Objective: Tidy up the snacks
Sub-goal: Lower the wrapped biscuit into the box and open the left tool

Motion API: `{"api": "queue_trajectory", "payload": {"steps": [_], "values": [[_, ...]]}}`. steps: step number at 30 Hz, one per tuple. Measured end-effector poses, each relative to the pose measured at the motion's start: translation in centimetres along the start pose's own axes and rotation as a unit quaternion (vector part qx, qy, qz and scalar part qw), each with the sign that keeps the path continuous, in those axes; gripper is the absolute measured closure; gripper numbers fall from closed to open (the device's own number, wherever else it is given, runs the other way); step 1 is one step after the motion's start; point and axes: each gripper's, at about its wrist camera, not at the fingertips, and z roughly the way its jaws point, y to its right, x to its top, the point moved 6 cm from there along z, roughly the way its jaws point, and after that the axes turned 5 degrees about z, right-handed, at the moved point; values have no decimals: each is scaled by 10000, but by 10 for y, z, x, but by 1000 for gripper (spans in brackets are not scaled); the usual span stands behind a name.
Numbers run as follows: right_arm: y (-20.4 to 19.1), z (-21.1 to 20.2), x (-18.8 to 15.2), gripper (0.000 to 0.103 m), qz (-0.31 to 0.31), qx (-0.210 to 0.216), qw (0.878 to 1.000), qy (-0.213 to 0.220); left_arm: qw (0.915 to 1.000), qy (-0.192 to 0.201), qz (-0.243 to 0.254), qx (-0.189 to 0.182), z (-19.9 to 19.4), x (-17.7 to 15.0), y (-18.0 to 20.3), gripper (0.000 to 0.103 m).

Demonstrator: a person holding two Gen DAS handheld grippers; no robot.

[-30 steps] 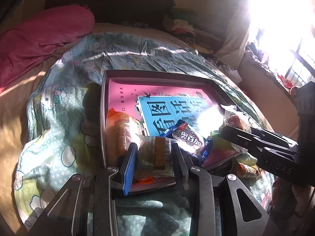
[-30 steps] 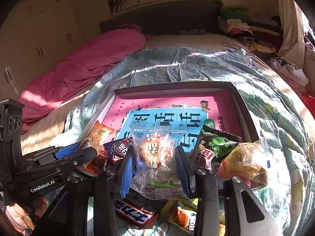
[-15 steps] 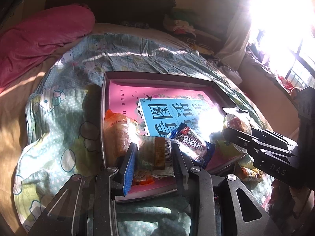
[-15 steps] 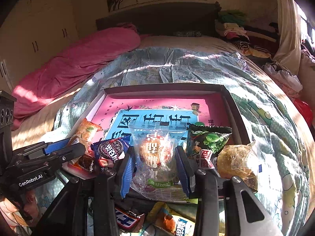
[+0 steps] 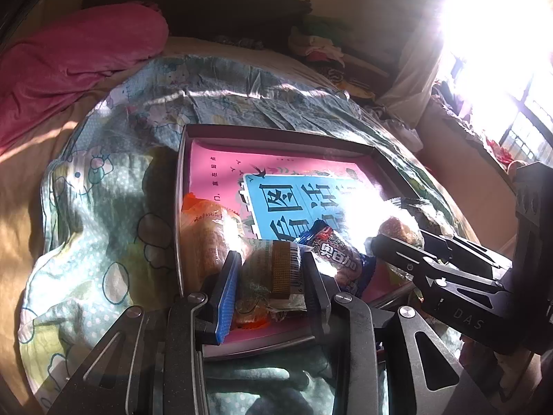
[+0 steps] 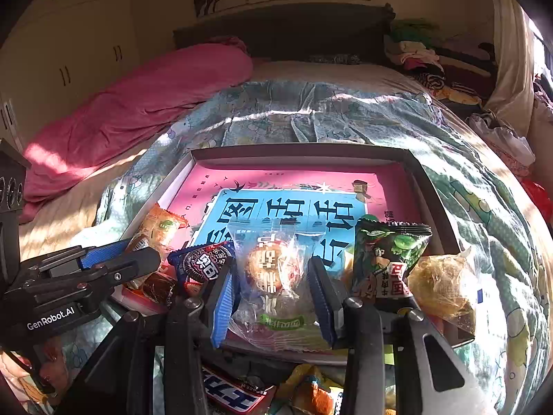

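A shallow grey box [image 6: 297, 150] with a pink and blue liner lies on the bed. My left gripper [image 5: 271, 259] is shut on a clear snack packet with a barcode [image 5: 273, 276], held over the box's near left corner. My right gripper [image 6: 273, 269] is shut on a clear packet with a round pastry [image 6: 273, 269], held over the near edge. In the box lie an orange packet [image 5: 207, 228], a blue cookie packet [image 6: 204, 263], a green packet [image 6: 390, 259] and a yellow clear packet [image 6: 442, 287].
More snacks lie on the bedspread in front of the box, among them a red bar [image 6: 235, 394] and an orange packet [image 6: 311, 390]. A pink blanket [image 6: 138, 103] lies at the far left. Clothes [image 6: 425, 55] pile at the far right.
Both grippers have moved forward over the box's near edge with their packets still held. The box now sits closer and larger in both views.
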Motion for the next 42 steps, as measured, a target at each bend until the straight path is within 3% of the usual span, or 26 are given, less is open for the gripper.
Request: {"api": "queue_trajectory", "payload": {"steps": [14,30,42], "values": [[-19,4,-8,61,-153,261,9995,-123,10000,8,25,-2,1,-1,1,66],[-7,-16,-12,54,61,259,9996,-42,10000,28,67,13,0,-1,3,65],[-12,-31,-20,53,-108,192,9998,10,9999,82,82,53,-4,1,3,59]]}}
